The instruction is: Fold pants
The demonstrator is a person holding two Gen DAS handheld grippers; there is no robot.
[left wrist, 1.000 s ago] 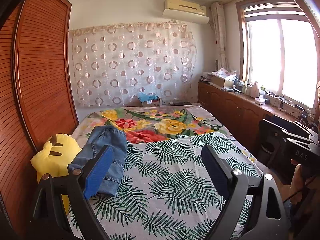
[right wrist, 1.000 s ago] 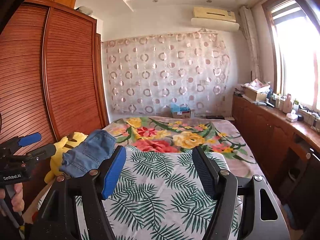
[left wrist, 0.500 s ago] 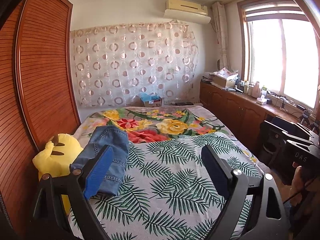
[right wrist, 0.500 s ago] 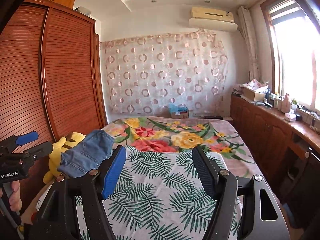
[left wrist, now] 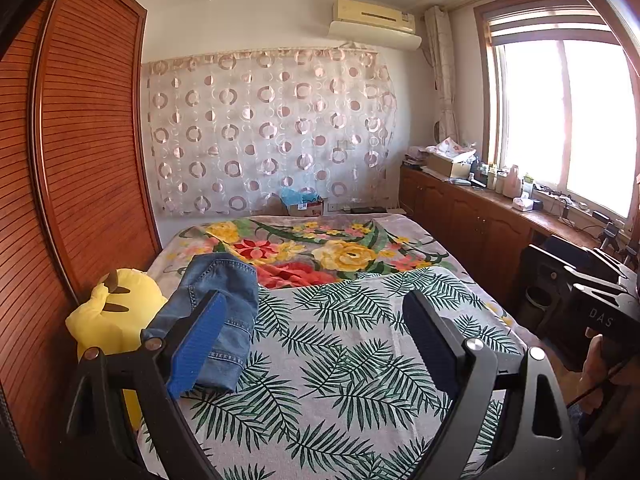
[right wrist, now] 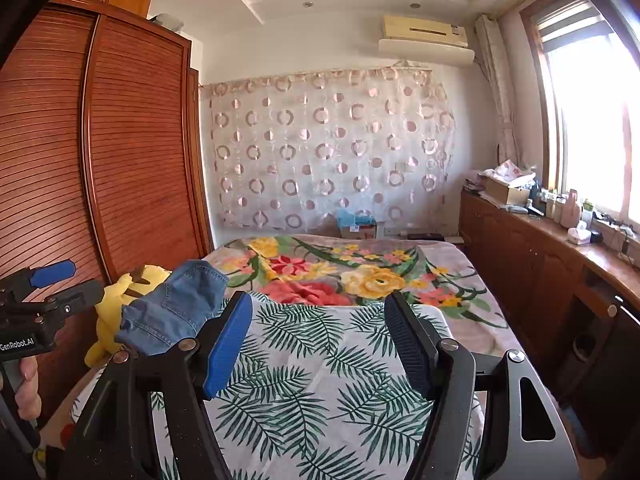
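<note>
Nothing is changing: you are still holding the left gripper (left wrist: 316, 344) and right gripper (right wrist: 316, 344) spread and empty, the folded denim pants (left wrist: 218, 312) lying beyond the left jaw, apparently finished.

one pair of folded denim pants (left wrist: 218, 312) lies on one bed (left wrist: 360, 360), beside one yellow plush toy (left wrist: 114, 316). two tongs are in view: the left tongs (left wrist: 312, 336) and the right tongs (right wrist: 318, 340) (each with two fingers, spread and empty). one air conditioner (left wrist: 374, 24), one window (left wrist: 560, 120).
</note>
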